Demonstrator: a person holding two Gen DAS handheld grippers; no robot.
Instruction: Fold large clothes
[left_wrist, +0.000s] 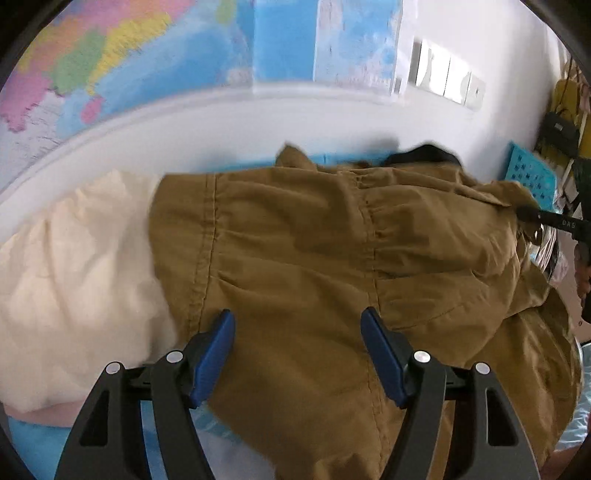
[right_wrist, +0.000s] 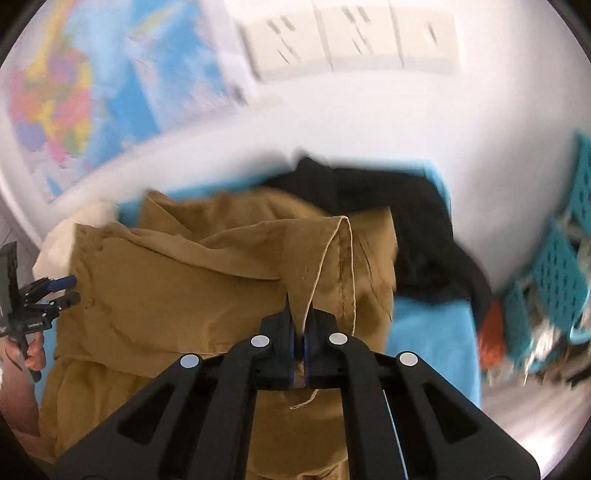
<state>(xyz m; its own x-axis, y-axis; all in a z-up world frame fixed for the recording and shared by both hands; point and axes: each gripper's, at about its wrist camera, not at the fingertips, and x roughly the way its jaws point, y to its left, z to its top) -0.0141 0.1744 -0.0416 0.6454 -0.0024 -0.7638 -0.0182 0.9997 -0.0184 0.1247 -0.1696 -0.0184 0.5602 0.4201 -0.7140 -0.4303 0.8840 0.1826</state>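
**Right gripper pinched on the tan garment's edge, left gripper spread above it**

A large tan cotton garment (left_wrist: 295, 236) with stitched seams lay crumpled over a bright blue sheet (right_wrist: 424, 332), just under a white wall bearing a colourful map (left_wrist: 110, 62). On its left in the left wrist view, a cream-coloured soft bundle (left_wrist: 74, 277) lay against it; at its far edge a black piece of clothing (right_wrist: 399, 229) lay partly under the tan cloth.

The right gripper (right_wrist: 301, 332) had its jaws pressed together on a hemmed, pointed fold of the tan garment, which rose straight from between the blue pads. The left gripper (left_wrist: 297, 354) had its jaws standing wide apart with nothing between them, the tan fabric spread below.

A turquoise perforated plastic basket (right_wrist: 561, 266) stood to the right, near the wall.
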